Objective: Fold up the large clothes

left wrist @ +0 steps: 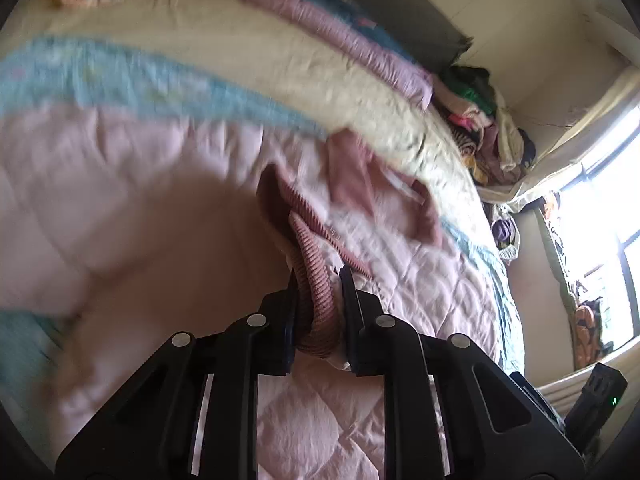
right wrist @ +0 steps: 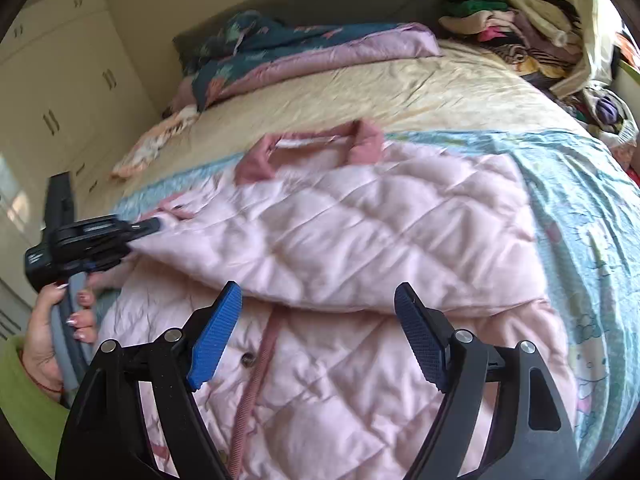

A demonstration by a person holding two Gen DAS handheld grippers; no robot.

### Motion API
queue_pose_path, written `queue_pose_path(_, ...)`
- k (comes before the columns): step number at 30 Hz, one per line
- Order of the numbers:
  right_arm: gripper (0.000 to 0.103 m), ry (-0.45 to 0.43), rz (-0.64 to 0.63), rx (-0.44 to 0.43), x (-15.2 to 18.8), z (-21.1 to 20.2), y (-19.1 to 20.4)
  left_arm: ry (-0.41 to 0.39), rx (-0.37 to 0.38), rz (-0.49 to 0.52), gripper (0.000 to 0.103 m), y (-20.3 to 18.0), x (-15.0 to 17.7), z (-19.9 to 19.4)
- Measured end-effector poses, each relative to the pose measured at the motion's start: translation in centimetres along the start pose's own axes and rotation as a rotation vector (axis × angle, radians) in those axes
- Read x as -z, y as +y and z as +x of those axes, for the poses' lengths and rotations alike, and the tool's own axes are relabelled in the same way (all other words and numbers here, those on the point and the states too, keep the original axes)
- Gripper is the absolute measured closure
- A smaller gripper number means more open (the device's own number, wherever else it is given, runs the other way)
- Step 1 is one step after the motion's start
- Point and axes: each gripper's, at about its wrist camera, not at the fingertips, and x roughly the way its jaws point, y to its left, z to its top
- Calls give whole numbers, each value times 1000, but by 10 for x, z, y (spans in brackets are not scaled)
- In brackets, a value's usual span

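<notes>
Ribbed cuff half-hidden between jaws

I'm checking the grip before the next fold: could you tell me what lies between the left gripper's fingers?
The left wrist view shows the pink jacket's ribbed cuff clamped in the left gripper.
</notes>
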Motion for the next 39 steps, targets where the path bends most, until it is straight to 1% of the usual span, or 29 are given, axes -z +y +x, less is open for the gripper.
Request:
queue_pose_path(2,24,-7,30,20,-4,0,-12,-14,-47,55,92,-3,-4,-5)
queue_pose_path(4,24,-3,51,40,-5,4,-20,-2,-92,87,92,-1,-2,2)
queue_pose_path(6,24,1,65,62,-7,10,-28,46,-141,98,91,8,7,16)
queue_pose_path(8,24,7,74,67,-8,16,-33,72,-163,96,90,15,12,26)
queue_pose_path(10,24,15,77,88,-9,21,-38,90,-184,97,87,23,20,32)
queue_pose_path(13,24,25,82,115,-12,30,-42,97,-197,104,84,27,25,35)
queue_pose_path(16,24,54,103,115,-15,43,-49,94,-204,111,82,28,25,35)
queue_pose_path(19,23,113,163,83,-14,60,-60,97,-208,114,80,28,25,36)
queue_pose_path(22,22,170,218,104,-9,77,-72,102,-209,119,77,26,27,37)
queue_pose_path(24,22,179,278,87,-3,87,-84,104,-210,124,75,25,28,38)
queue_pose_path(26,22,177,301,80,0,91,-91,103,-211,136,72,23,30,39)
queue_pose_path(28,22,170,278,102,2,92,-89,98,-210,145,72,21,33,38)
queue_pose_path(30,22,177,226,146,3,92,-79,97,-218,154,71,20,34,36)
queue_pose_path(32,22,178,222,162,3,87,-76,99,-220,159,66,19,35,34)
queue_pose_path(33,22,174,210,173,3,83,-72,100,-219,159,62,18,35,33)
queue_pose_path(34,22,172,188,186,3,80,-68,100,-219,160,55,16,35,32)
queue_pose_path(36,20,161,171,199,4,75,-63,98,-222,163,44,13,36,28)
queue_pose_path(38,18,148,174,195,5,69,-60,96,-216,170,42,9,37,24)
queue_pose_path(39,17,143,170,194,5,67,-57,96,-211,175,37,7,38,20)
